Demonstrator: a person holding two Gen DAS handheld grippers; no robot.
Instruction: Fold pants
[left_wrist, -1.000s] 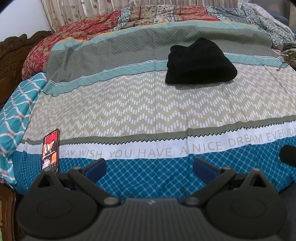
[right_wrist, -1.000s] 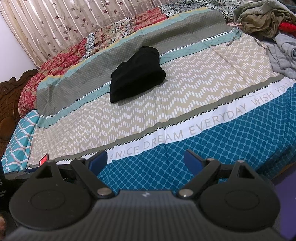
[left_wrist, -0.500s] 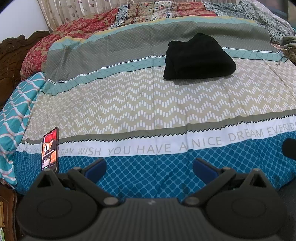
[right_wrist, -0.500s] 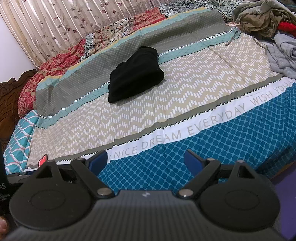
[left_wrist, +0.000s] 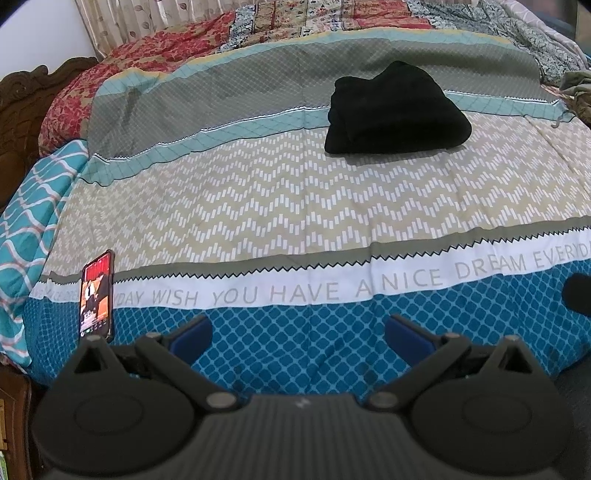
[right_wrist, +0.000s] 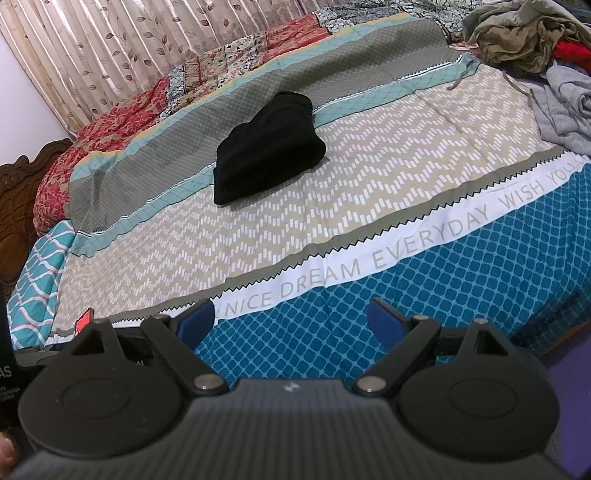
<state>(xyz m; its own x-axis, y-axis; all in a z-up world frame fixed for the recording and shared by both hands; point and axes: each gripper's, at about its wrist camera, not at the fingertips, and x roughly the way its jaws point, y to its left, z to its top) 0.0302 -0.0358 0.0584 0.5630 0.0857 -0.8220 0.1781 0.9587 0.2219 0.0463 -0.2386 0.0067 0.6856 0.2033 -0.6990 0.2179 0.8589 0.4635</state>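
Observation:
Black pants (left_wrist: 397, 110) lie folded in a compact bundle on the patterned bedspread (left_wrist: 295, 206), far from me; they also show in the right wrist view (right_wrist: 267, 147). My left gripper (left_wrist: 299, 330) is open and empty, held over the bed's near blue edge. My right gripper (right_wrist: 291, 319) is open and empty too, over the same near edge. Both are well short of the pants.
A phone (left_wrist: 96, 295) with a lit screen lies at the bed's near left corner. A pile of loose clothes (right_wrist: 535, 44) sits at the far right. A carved wooden headboard (left_wrist: 22, 96) stands left. Curtains (right_wrist: 110, 55) hang behind the bed.
Both views shift slightly; the pants sit a little higher in the left wrist view. The pants themselves have not moved and both grippers stay open.

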